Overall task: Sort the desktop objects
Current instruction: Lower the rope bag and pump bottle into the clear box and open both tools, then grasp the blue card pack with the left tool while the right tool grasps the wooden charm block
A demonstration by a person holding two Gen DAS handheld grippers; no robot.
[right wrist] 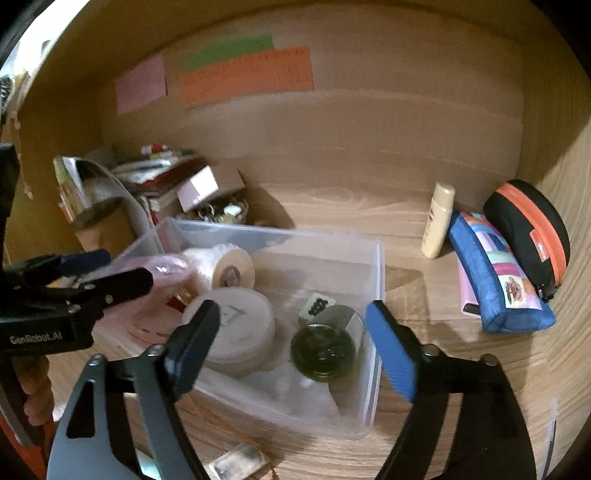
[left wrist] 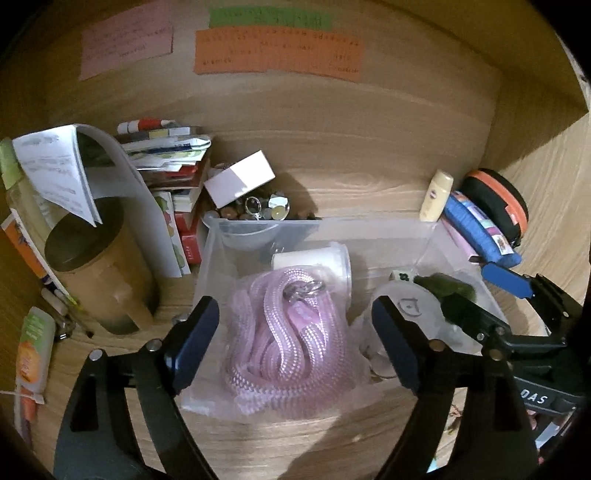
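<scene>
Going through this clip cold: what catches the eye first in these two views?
The coiled pink rope filling the left part of the clear plastic bin at centre, right between the open left gripper. Next, the green glass jar in the bin's right part, below the open right gripper, and the orange-trimmed black pouch against the right wall.

A light wood-grain counter (left wrist: pixel 369 192) is enclosed ahead of the gripper by a matching wooden back wall (left wrist: pixel 406 110), on which pink (left wrist: pixel 125 46), green (left wrist: pixel 269 18) and orange paper notes (left wrist: pixel 277 51) are stuck, under dim warm light.
</scene>
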